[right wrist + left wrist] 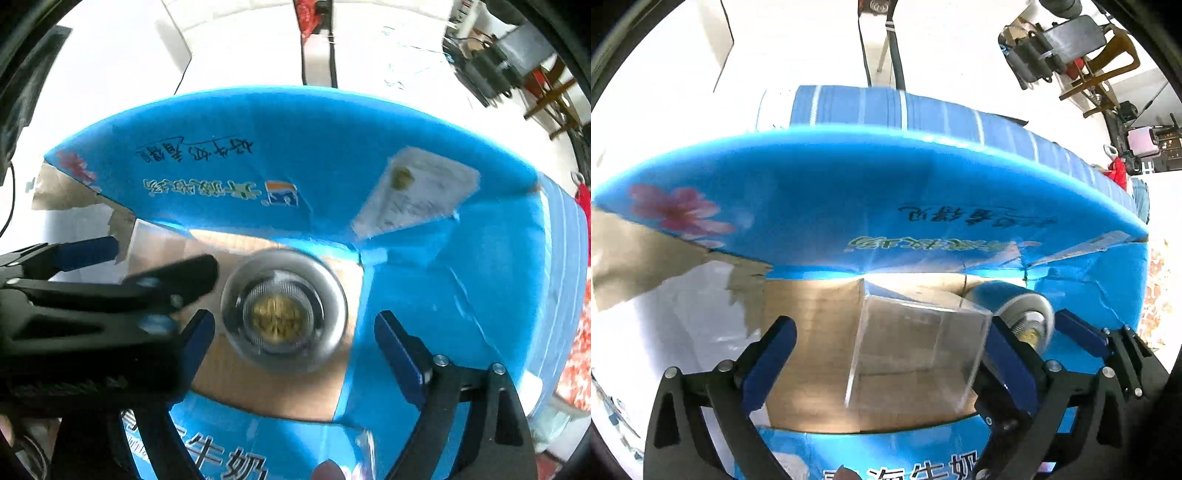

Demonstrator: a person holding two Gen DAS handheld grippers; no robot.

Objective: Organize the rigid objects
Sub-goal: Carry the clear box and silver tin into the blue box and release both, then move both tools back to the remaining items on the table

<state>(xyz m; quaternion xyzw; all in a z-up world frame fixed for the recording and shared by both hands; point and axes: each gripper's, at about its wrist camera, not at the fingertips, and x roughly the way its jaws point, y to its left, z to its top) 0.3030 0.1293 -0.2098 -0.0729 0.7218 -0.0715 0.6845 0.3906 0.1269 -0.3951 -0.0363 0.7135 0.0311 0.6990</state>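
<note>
Clear plastic box (916, 343): inside an open blue carton (849, 206), on its brown cardboard floor, between the fingers of the left gripper (890, 365), jaws apart, contact uncertain; blue can (284, 314) with silver end: lying beside the box in the same carton, facing the right gripper (295, 350), jaws spread wide, apparently not touching it; carton flaps raised; pale floor (812, 55) beyond.

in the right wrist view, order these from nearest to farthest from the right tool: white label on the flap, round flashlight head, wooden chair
1. Round flashlight head: just ahead of the right tool, between its open fingers, inside the blue box.
2. White label: on the box's raised flap, ahead and right.
3. Wooden chair: far upper right, beyond the box.
</note>
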